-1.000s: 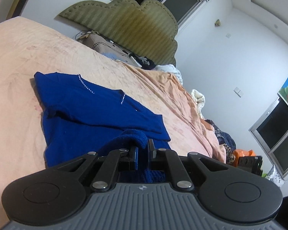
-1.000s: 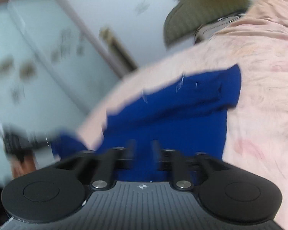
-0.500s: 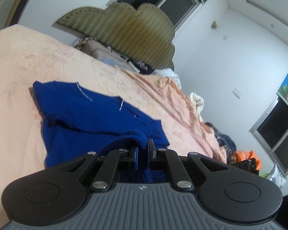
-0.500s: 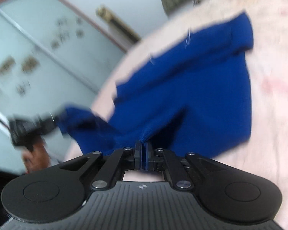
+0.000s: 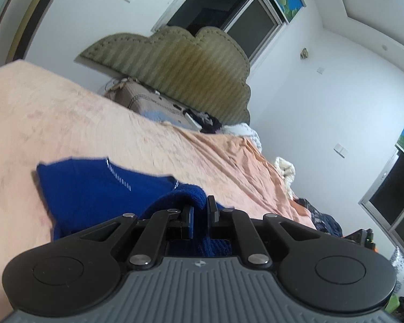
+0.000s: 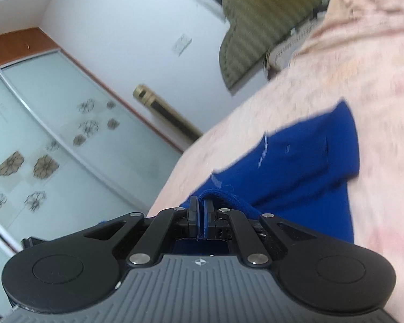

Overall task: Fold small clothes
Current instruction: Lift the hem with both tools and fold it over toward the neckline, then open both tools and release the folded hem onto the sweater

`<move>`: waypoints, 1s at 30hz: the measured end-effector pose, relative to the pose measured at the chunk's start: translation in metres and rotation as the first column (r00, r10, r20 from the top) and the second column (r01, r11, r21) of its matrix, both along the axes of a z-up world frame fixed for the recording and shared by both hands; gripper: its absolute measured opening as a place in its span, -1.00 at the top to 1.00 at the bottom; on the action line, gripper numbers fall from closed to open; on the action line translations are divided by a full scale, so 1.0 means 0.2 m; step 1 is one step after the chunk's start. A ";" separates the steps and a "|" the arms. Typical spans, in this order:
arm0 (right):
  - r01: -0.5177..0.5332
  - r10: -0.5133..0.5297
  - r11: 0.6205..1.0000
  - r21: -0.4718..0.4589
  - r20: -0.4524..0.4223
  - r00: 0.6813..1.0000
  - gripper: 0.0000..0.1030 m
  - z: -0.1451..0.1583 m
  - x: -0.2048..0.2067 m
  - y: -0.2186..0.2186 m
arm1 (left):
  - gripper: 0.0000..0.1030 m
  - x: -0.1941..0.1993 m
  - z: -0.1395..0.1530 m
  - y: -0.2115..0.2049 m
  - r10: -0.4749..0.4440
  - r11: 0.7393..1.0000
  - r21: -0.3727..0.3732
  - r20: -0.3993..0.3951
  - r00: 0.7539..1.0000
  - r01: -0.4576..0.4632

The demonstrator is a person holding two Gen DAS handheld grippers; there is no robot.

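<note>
Left gripper (image 5: pixel 199 210): jaws clamped on a bunched ribbed edge of the blue knit garment (image 5: pixel 99 188), fabric seen pinched between the pads and lifted off the bed. Right gripper (image 6: pixel 201 216): jaws nearly together, a thin fold of the same garment (image 6: pixel 304 167) trapped between them. The rest of the garment is spread flat on the peach bedspread (image 5: pixel 67 113), partly motion-blurred in both views. An olive padded headboard (image 5: pixel 175 62) is seen at the far end, with a brown case (image 5: pixel 145 99) lying against it. Frosted sliding wardrobe doors (image 6: pixel 54 140) are visible in the right wrist view.
</note>
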State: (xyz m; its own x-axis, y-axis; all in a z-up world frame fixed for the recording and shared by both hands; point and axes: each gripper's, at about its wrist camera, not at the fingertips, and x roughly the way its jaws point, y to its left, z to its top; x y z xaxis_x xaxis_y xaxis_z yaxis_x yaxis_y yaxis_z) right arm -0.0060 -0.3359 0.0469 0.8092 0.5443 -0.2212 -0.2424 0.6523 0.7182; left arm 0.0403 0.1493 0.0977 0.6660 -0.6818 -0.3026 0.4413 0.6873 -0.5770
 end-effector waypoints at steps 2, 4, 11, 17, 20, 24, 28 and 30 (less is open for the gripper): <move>0.034 -0.033 0.999 -0.018 0.026 0.999 0.85 0.03 0.08 -0.01 | 0.84 0.08 0.02 -0.02 0.015 1.000 0.004 0.008 1.000 -0.015; 0.068 -0.066 0.997 -0.048 0.048 0.997 0.85 0.06 0.16 -0.01 | 0.84 0.17 0.02 -0.04 0.033 0.999 0.013 0.011 0.999 -0.033; 0.129 -0.119 0.979 -0.159 0.067 0.991 0.85 0.08 0.51 0.01 | 0.84 0.53 -0.09 -0.11 0.107 0.990 0.099 -0.050 0.993 -0.102; 0.139 -0.150 0.957 -0.253 -0.023 0.988 0.85 -0.08 0.86 0.05 | 0.82 0.77 -0.32 -0.18 0.169 0.967 0.218 -0.157 0.973 -0.133; 0.145 -0.184 0.957 -0.253 -0.137 0.973 0.69 -0.22 1.01 0.04 | 0.74 0.87 -0.41 -0.16 0.224 0.953 0.257 -0.233 0.946 -0.162; 0.214 -0.270 0.935 -0.282 -0.179 0.946 0.50 -0.31 1.06 0.00 | -0.04 0.85 -0.40 -0.07 0.279 0.949 0.220 -0.250 0.927 -0.226; 0.221 -0.258 0.936 -0.276 -0.105 0.961 0.35 -0.26 1.00 0.03 | -0.50 0.76 -0.30 0.02 0.400 0.906 0.200 -0.114 0.909 -0.373; 0.150 -0.186 0.944 -0.293 -0.100 0.977 0.32 -0.25 1.03 0.09 | -0.50 0.75 -0.27 0.00 0.372 0.916 0.202 -0.105 0.922 -0.347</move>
State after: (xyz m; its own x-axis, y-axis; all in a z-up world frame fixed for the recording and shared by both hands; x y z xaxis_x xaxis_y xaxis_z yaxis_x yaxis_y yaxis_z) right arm 0.2006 -0.3189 -0.0024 0.8393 0.3030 -0.4514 -0.0318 0.8562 0.5157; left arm 0.1905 0.1500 0.0431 0.7989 -0.3310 -0.5022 0.0697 0.8803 -0.4692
